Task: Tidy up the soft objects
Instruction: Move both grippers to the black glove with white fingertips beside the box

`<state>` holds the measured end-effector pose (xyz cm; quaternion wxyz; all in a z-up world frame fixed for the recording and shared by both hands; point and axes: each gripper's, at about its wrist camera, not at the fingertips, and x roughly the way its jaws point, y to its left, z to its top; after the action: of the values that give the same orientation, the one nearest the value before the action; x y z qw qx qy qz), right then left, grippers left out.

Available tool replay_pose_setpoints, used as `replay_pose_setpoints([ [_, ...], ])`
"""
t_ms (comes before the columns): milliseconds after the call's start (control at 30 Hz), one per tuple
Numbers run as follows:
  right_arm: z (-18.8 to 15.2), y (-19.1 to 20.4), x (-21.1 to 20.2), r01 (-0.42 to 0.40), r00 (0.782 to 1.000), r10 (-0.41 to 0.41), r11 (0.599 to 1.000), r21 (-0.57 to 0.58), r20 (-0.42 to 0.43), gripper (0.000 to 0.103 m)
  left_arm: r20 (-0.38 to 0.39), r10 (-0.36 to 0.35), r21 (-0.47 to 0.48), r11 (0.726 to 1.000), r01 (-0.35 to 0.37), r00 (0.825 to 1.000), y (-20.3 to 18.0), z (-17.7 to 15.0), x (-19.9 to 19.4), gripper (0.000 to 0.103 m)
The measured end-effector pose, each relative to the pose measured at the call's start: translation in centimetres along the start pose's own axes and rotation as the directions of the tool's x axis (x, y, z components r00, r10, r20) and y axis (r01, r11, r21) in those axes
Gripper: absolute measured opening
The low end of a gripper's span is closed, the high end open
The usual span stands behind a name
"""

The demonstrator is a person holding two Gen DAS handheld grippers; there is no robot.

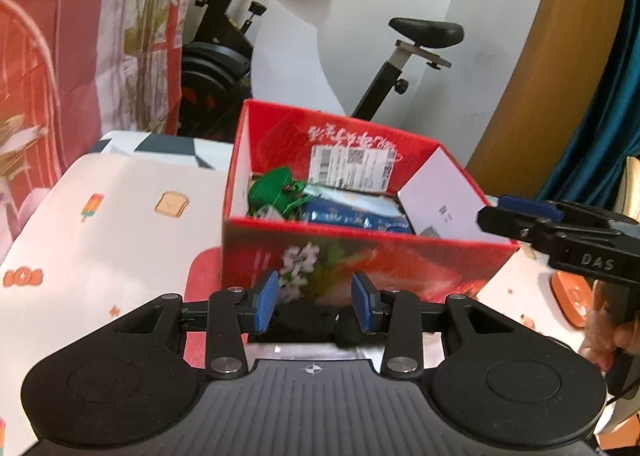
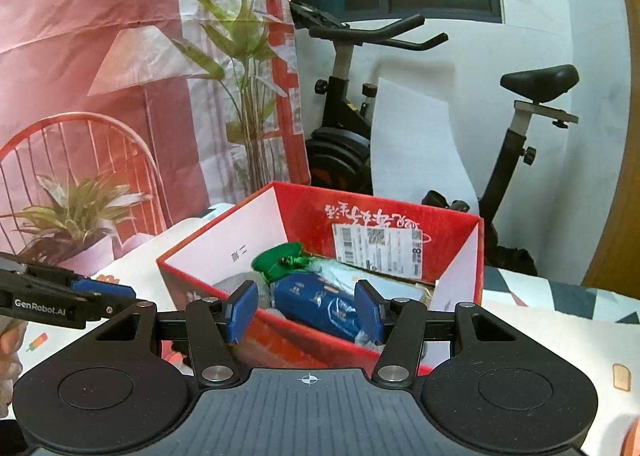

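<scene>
A red cardboard box (image 1: 360, 256) stands on the table and shows in both views (image 2: 312, 340). Inside lie a green soft pouch (image 1: 272, 190), a blue soft packet (image 1: 352, 214) and pale packets. They also show in the right wrist view: the green pouch (image 2: 280, 260) and the blue packet (image 2: 316, 304). My left gripper (image 1: 316, 306) is open and empty, just in front of the box's near wall. My right gripper (image 2: 306, 310) is open and empty, above the box's near rim. The right gripper also shows at the right of the left wrist view (image 1: 520, 216).
The table has a white cloth (image 1: 120, 224) with small food prints. An orange dish (image 1: 572, 296) lies right of the box. An exercise bike (image 2: 400, 116) stands behind the table, with a printed backdrop (image 2: 100, 76) to the left. The left gripper's finger (image 2: 80, 296) shows at the left.
</scene>
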<state>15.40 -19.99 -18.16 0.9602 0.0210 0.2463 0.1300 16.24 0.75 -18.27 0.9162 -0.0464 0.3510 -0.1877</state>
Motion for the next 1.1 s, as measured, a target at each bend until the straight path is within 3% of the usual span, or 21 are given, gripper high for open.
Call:
replay_pose_setpoints([
  [300, -3.4, -0.1, -0.7, 0.015, 0.999, -0.013, 0.999, 0.028, -0.051, 0.05, -0.043, 0.035, -0.022, 0.999, -0.036, 0.998, 1.0, -2.0, 0.0, 0.041],
  [600, -6.8, -0.7, 0.8, 0.038, 0.99, -0.028, 0.997, 0.071, -0.141, 0.038, -0.068, 0.043, -0.049, 0.998, -0.047, 0.997, 1.8, -3.1, 0.7, 0.041],
  [900, -7.6, -0.4, 3.7, 0.029, 0.983, -0.008, 0.994, 0.109, -0.185, 0.039, -0.101, 0.033, -0.076, 0.996, -0.041, 0.994, 2.1, -3.1, 2.4, 0.041],
  [1100, -8.1, -1.6, 5.8, 0.037, 0.976, 0.009, 0.979, 0.203, -0.22, 0.049, -0.123, 0.009, -0.103, 0.994, -0.022, 0.992, 1.9, -2.6, 4.4, 0.042],
])
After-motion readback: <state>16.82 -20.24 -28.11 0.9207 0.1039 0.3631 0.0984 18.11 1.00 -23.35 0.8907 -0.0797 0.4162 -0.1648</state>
